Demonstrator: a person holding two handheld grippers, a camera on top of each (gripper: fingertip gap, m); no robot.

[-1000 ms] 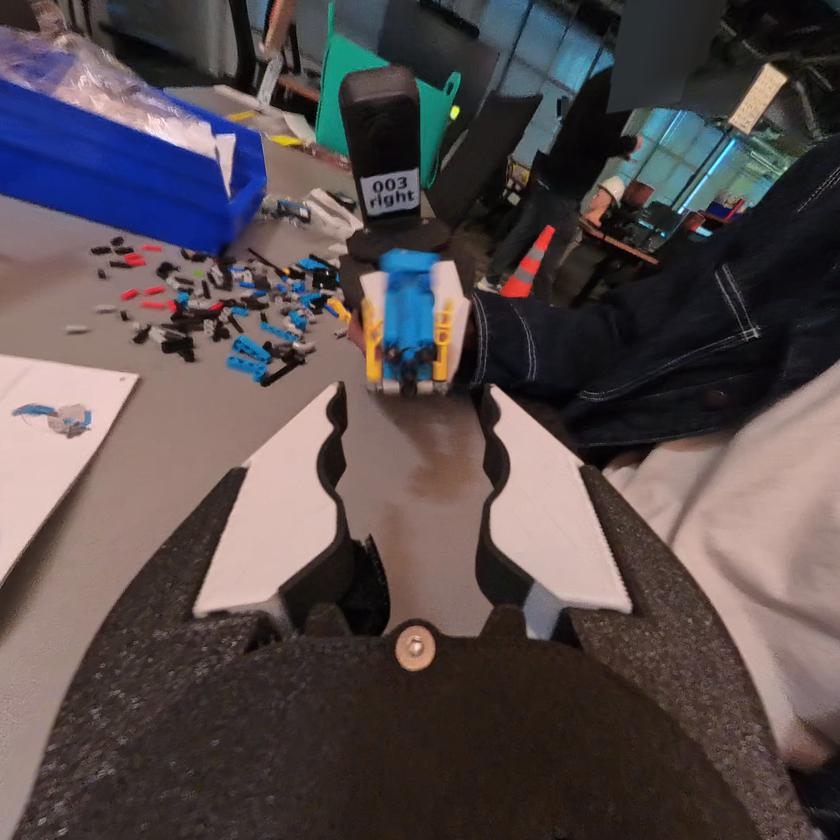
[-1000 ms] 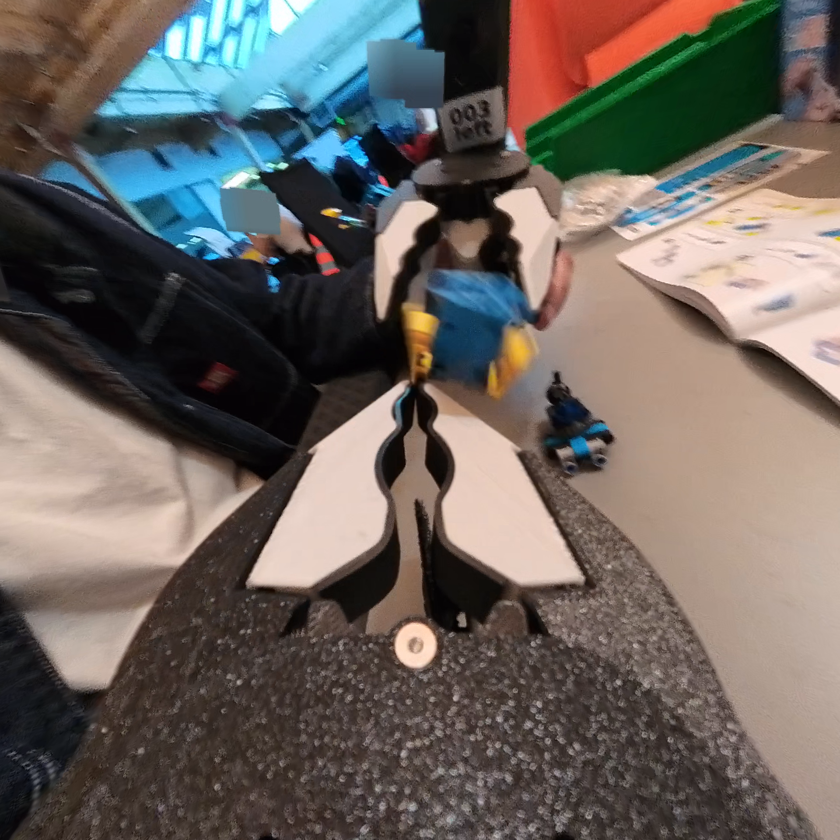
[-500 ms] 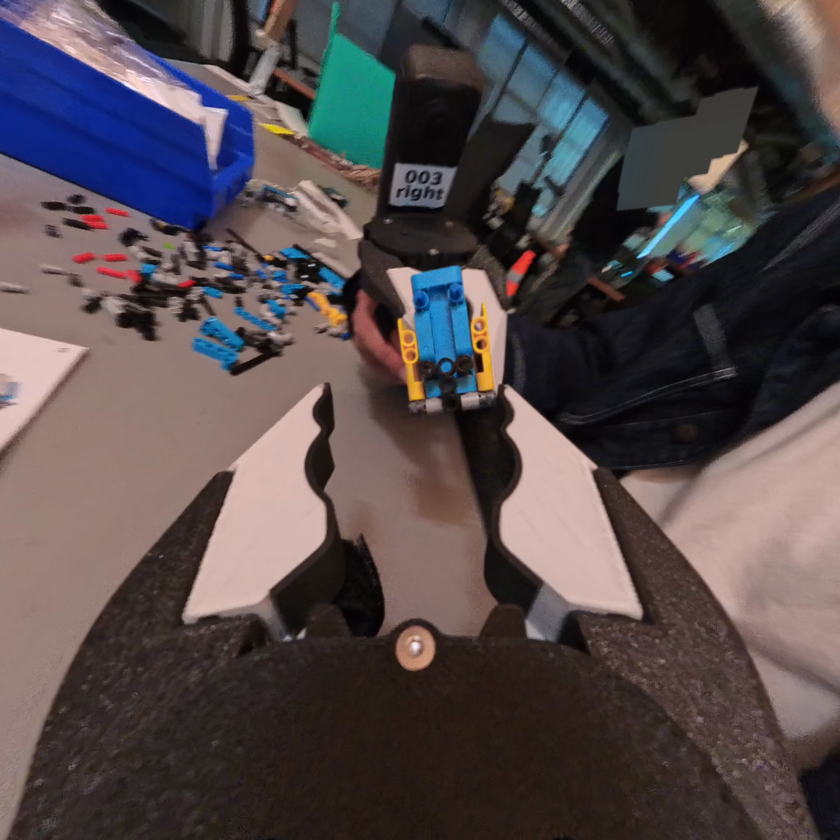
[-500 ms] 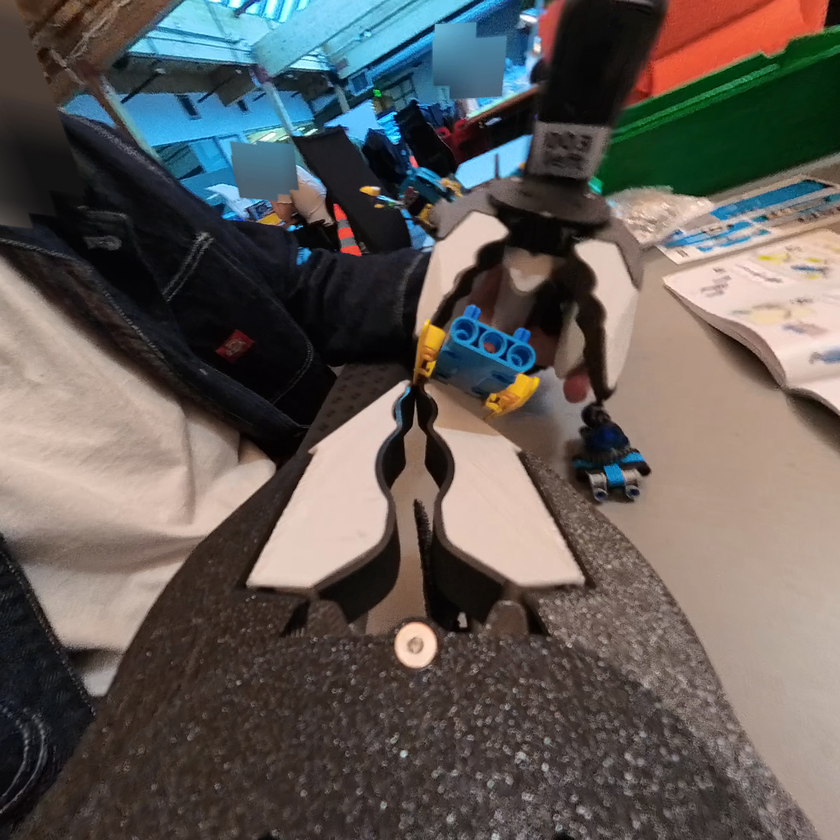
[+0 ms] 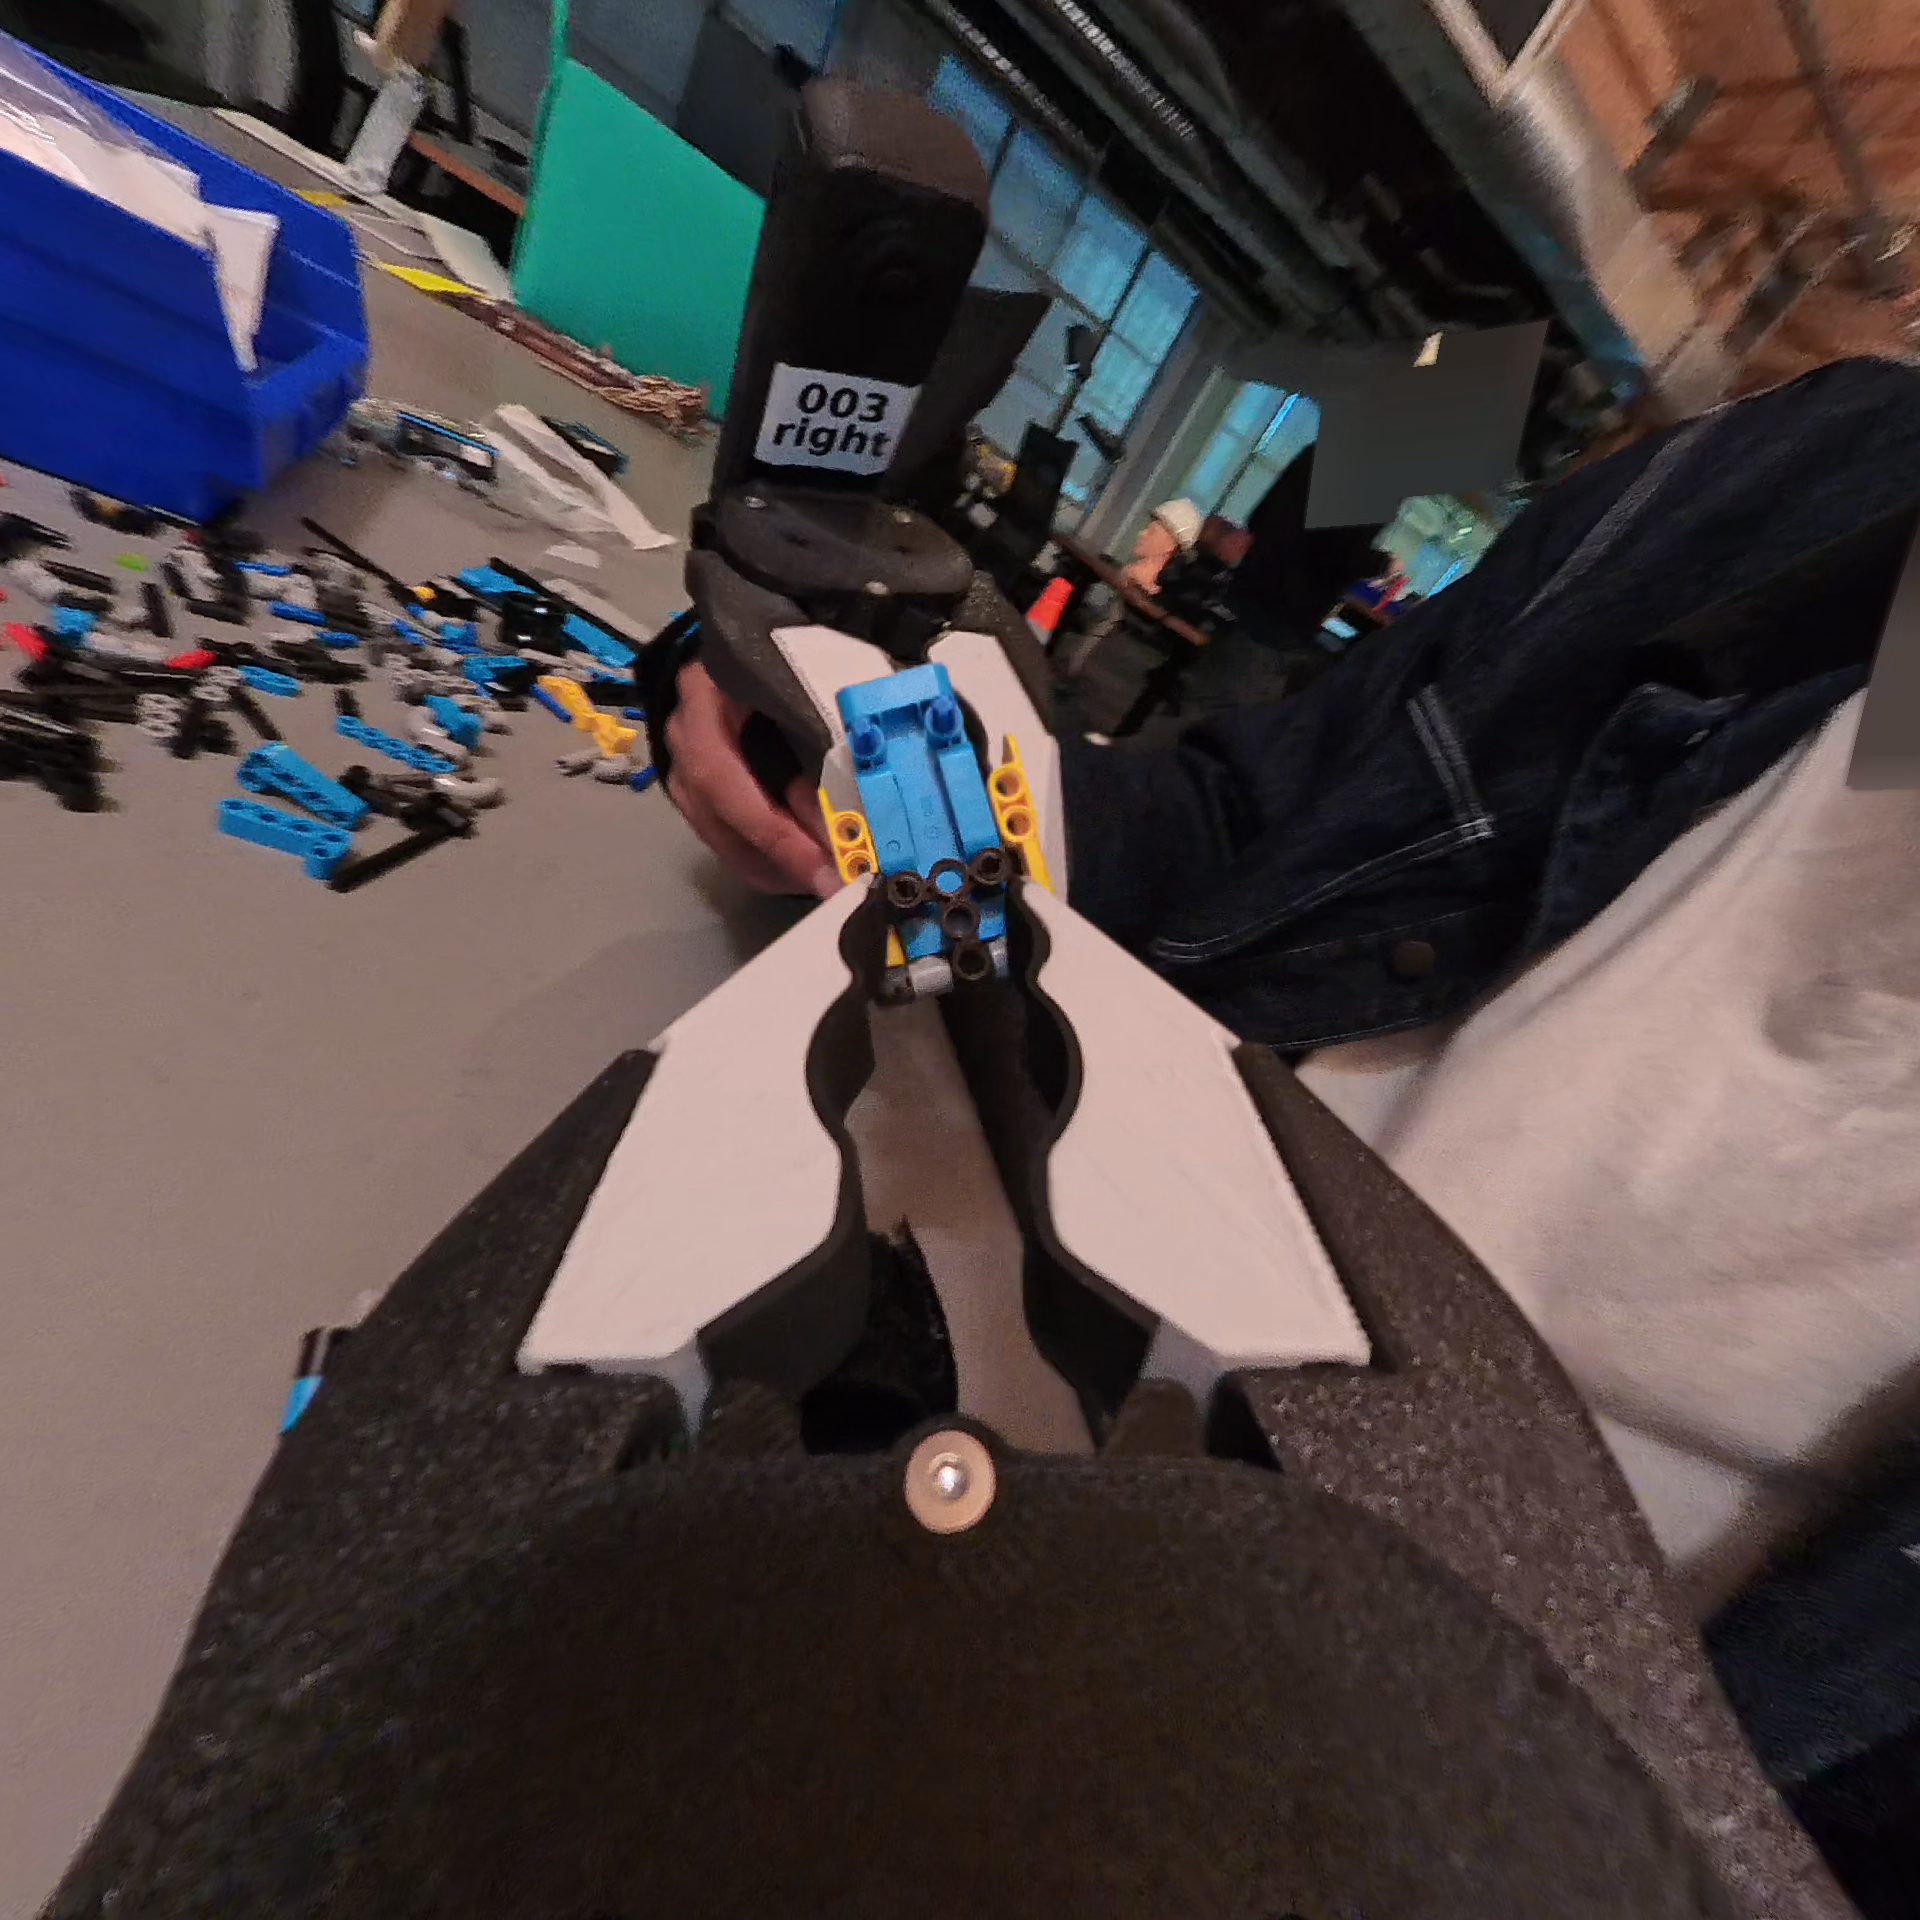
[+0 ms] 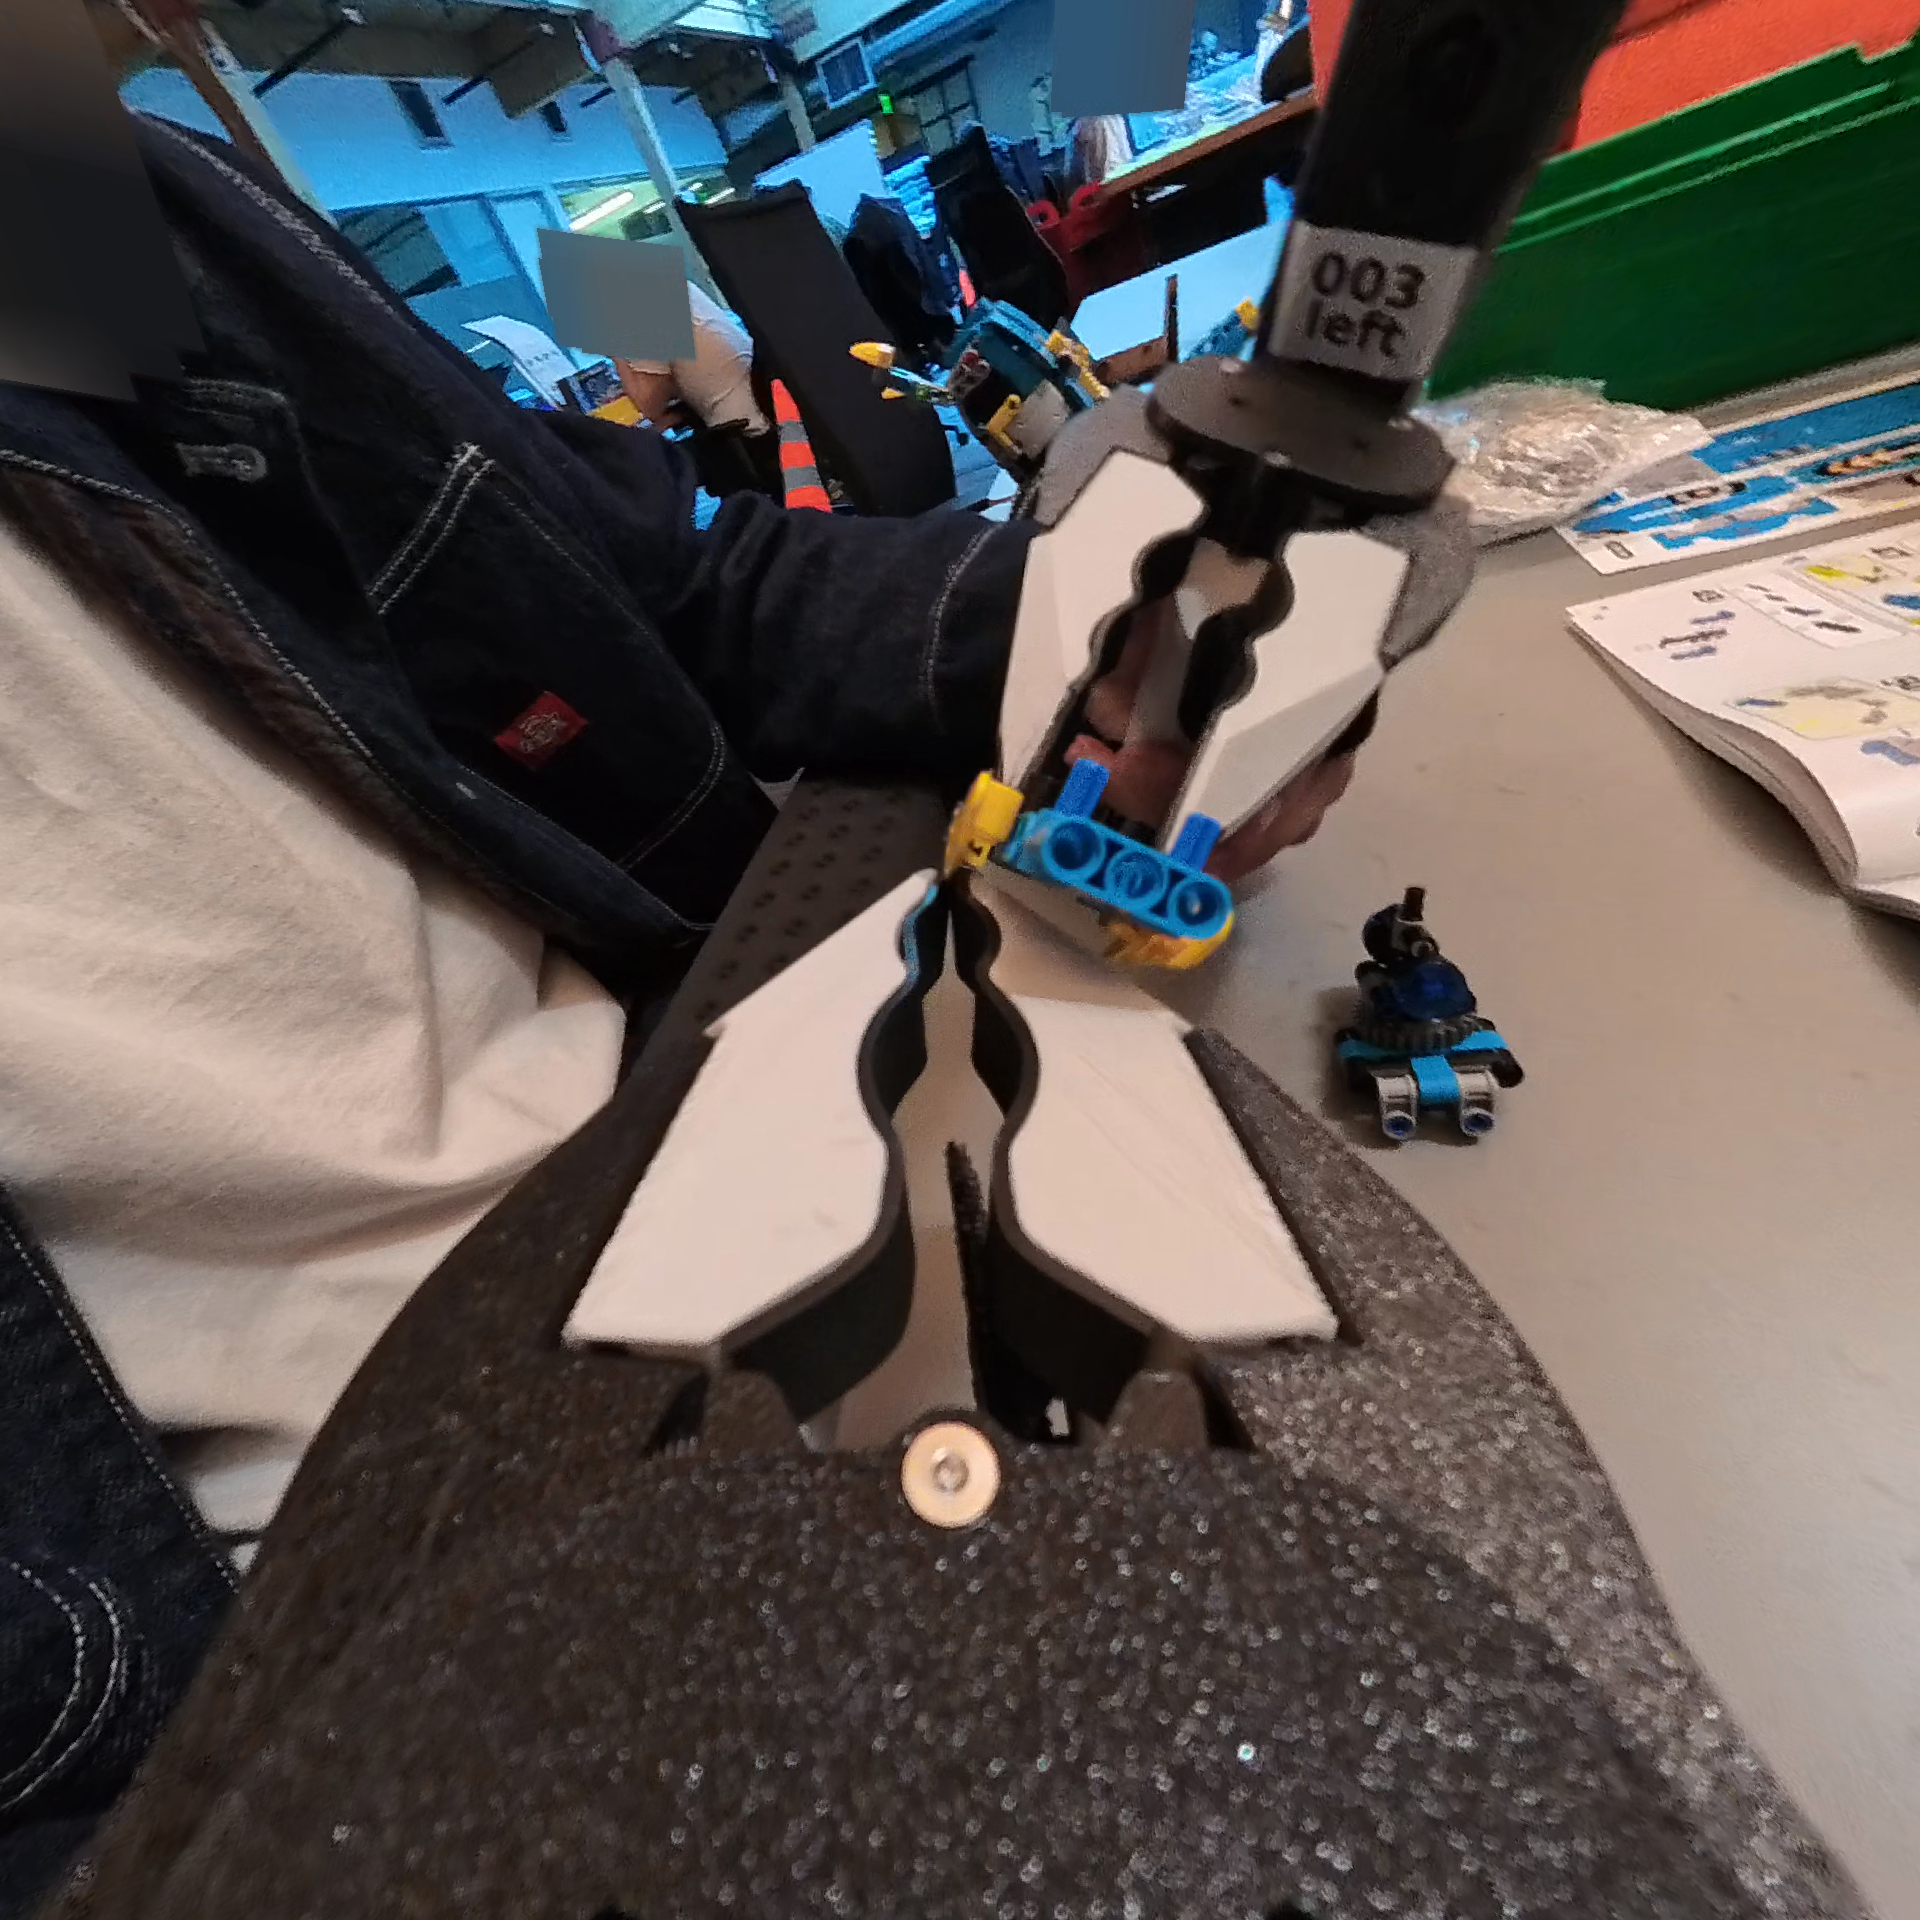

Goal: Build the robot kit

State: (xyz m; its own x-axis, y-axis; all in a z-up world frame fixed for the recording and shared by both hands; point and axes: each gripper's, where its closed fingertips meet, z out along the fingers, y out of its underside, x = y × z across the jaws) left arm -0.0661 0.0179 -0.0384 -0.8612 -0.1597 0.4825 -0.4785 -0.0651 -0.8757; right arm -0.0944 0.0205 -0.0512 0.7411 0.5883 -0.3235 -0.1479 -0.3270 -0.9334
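Observation:
A small blue and yellow brick assembly [image 5: 920, 790] with black pins at its near end is held above the grey table [image 5: 312, 1039] between both grippers. My left gripper [image 5: 940, 909] is shut on its near, pin end. My right gripper [image 6: 951, 899] is shut on the assembly's [image 6: 1117, 878] opposite edge, next to a yellow piece. In the right wrist view, the left gripper [image 6: 1127, 805] comes down from above with its white fingers [image 6: 1070, 623] around the assembly. A person's hand [image 5: 727, 790] holds the right gripper's handle.
Several loose blue, black and red bricks [image 5: 312, 717] lie at the left by a blue bin [image 5: 156, 343]. A small blue and black wheeled model [image 6: 1423, 1029] stands on the table. An open booklet [image 6: 1787, 686], a plastic bag [image 6: 1548, 447] and a green bin [image 6: 1714, 229] are behind it. Left and right tips are no more than a few centimetres apart.
My left gripper was open and short of the assembly; it has moved forward and shut on its near end. My right gripper has kept hold throughout and tilted.

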